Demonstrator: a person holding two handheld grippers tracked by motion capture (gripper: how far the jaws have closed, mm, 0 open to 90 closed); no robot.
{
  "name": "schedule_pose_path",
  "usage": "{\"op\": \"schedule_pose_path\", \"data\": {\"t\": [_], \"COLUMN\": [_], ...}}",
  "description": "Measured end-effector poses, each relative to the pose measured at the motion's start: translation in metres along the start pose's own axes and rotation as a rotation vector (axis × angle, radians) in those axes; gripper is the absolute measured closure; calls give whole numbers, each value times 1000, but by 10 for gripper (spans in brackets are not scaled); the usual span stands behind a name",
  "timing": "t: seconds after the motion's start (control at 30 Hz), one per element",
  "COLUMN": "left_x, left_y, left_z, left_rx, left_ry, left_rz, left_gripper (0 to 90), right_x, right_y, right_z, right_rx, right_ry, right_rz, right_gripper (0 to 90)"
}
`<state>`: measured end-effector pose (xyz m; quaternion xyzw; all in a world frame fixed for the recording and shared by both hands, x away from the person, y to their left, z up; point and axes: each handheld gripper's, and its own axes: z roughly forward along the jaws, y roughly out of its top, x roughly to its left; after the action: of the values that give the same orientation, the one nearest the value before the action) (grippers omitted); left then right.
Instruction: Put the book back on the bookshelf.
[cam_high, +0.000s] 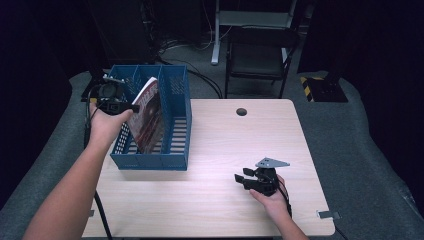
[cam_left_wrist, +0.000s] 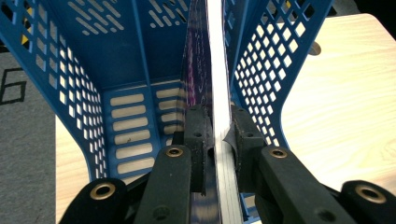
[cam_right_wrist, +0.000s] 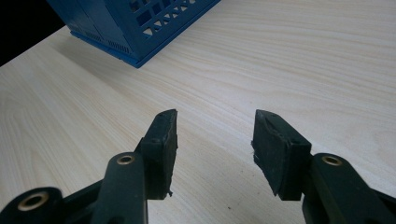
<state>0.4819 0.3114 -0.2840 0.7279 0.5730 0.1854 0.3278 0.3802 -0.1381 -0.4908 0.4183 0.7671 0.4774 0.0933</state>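
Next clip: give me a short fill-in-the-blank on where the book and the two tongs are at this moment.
1. The left tongs are shut on the ____.
2. The book stands tilted inside the blue ____.
3. The right tongs are ____ with nothing between the jaws.
4. The right tongs hover low over the bare wooden ____.

Missing words: book; rack; open; table.

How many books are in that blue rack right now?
1: a book stands tilted in the blue rack, clamped on its edge by the left gripper. Others could be hidden behind it.
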Motion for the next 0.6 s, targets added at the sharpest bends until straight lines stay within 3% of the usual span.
{"op": "schedule_pose_path", "data": {"t": [0.33,0.6], "left_x": [-1,-2], "left_y": [0,0], "left_z": [0,-1], "left_rx": [-5,4], "left_ry": [-12,7], "left_rz": [20,45], "left_gripper": [790,828], "right_x": [0,0], "right_y": [0,0], "right_z": [0,0], "right_rx": [0,-1], "right_ry": [2,2], "right_rz": [1,-4], "right_gripper": [500,499]}}
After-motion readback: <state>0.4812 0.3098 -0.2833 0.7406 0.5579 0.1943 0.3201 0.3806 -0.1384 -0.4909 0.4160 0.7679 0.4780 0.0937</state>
